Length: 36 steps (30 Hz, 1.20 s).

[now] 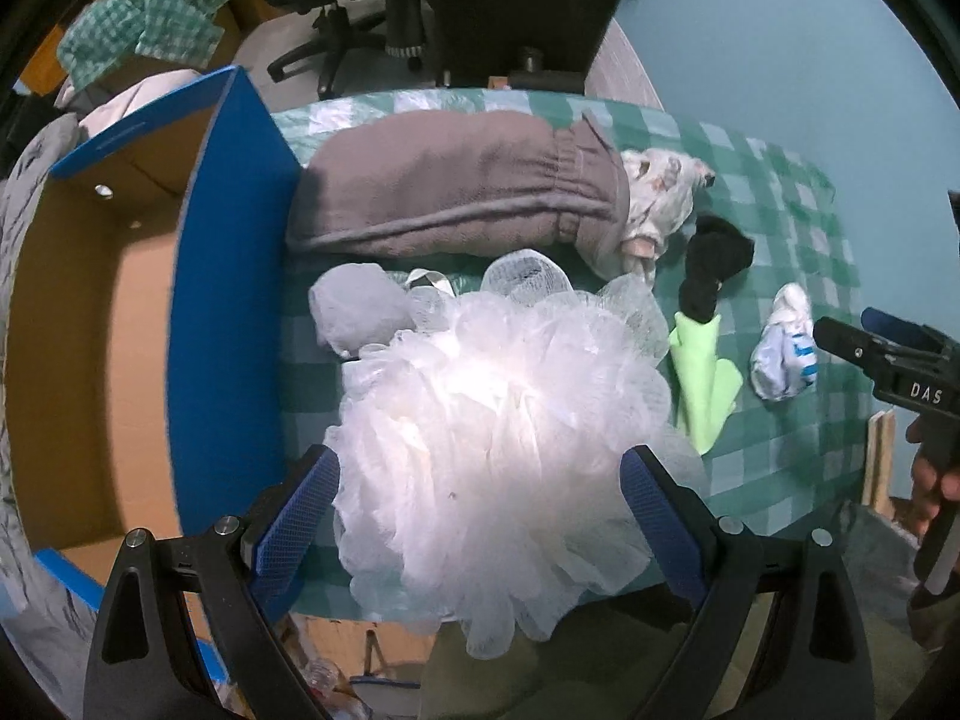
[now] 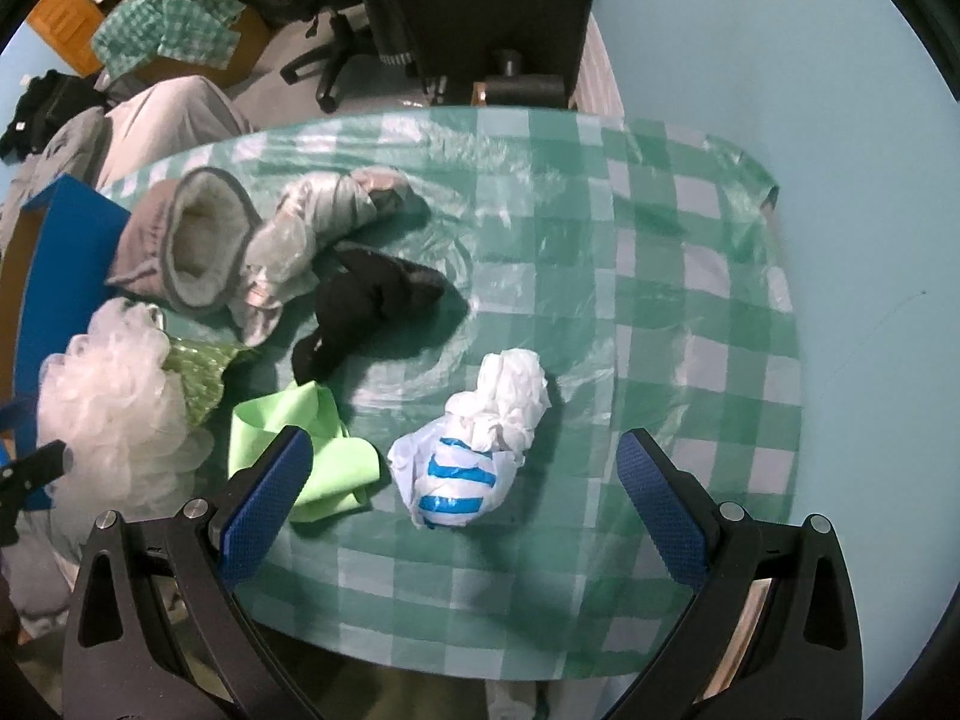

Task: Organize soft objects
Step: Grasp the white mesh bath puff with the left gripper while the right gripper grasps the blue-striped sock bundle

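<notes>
A big white mesh bath puff (image 1: 498, 450) fills the gap of my left gripper (image 1: 480, 474), which is open; the blue pads (image 1: 300, 510) touch its sides without pinching it. The puff (image 2: 108, 396) sits at the table's left edge beside the blue-sided cardboard box (image 1: 228, 300). Behind it lie a smaller grey mesh ball (image 1: 360, 306), grey trousers (image 1: 450, 192), a pale patterned garment (image 1: 660, 204), a black sock (image 1: 714, 264) and a lime green cloth (image 1: 702, 384). My right gripper (image 2: 465, 456) hangs open over a white blue-striped plastic bag (image 2: 474, 462).
A green checked plastic cloth (image 2: 660, 300) covers the table, which has bare room on its right half. A black chair back (image 2: 492, 12) stands at the far edge, with an office chair (image 2: 336, 30) beyond it. The turquoise wall (image 2: 840, 120) runs along the right. Clothes are piled left of the box.
</notes>
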### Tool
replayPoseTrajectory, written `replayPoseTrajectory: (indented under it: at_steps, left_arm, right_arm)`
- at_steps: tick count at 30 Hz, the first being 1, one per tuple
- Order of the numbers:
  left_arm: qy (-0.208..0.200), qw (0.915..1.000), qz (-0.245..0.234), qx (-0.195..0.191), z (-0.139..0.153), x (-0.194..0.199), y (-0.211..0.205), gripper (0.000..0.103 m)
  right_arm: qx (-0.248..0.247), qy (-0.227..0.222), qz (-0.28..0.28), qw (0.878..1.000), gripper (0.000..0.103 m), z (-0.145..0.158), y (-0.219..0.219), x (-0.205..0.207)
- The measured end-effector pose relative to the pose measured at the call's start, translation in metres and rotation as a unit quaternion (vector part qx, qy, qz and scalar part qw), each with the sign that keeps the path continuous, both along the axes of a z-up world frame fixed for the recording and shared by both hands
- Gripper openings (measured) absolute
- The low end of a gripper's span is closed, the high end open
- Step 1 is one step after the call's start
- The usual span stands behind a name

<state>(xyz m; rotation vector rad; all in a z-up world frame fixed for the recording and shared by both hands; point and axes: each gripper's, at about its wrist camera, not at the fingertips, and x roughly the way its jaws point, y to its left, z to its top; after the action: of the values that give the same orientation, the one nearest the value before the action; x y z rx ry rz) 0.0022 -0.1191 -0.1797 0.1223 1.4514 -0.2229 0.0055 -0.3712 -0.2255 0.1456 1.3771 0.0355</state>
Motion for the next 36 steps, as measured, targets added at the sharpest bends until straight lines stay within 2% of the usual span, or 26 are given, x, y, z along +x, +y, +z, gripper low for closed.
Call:
replayPoseTrajectory:
  at_steps: [7, 15, 22, 23, 27, 30, 32, 36]
  left_arm:
    - [0.006, 0.9996, -0.014, 0.022, -0.022, -0.002, -0.011, 0.100]
    - [0.018, 0.9996, -0.003, 0.020, -0.052, 0.000, -0.010, 0.103]
    - [0.002, 0.9992, -0.028, 0.029, -0.068, -0.004, -0.019, 0.103]
    - [0.001, 0.9991, -0.031, 0.028, -0.071, -0.005, -0.020, 0.103]
    - [-0.004, 0.9991, -0.037, 0.021, -0.077, -0.008, -0.021, 0.103]
    - [-0.007, 0.9992, -0.037, 0.011, -0.078, -0.010, -0.019, 0.103]
    - [-0.008, 0.9992, -0.039, 0.005, -0.078, -0.011, -0.018, 0.099]
    - [-0.016, 0.9988, -0.046, -0.005, -0.075, -0.016, 0.001, 0.083]
  right_arm:
    - [-0.005, 0.017, 0.000, 1.000, 0.100, -0.022, -0.001, -0.001]
    - [-0.013, 0.038, -0.023, 0.999, 0.100, -0.046, -0.011, 0.000]
    - [-0.027, 0.041, -0.021, 0.999, 0.100, -0.059, -0.007, 0.000]
    - [-0.028, 0.042, -0.021, 0.999, 0.099, -0.060, -0.004, 0.001]
    - [-0.030, 0.040, -0.019, 0.999, 0.084, -0.063, 0.001, 0.002]
    - [-0.033, 0.044, -0.016, 0.998, 0.077, -0.069, 0.000, 0.005]
    - [-0.044, 0.039, -0.009, 0.998, 0.073, -0.071, 0.005, 0.004]
    - [-0.048, 0.029, 0.008, 0.998, 0.060, -0.069, 0.017, 0.002]
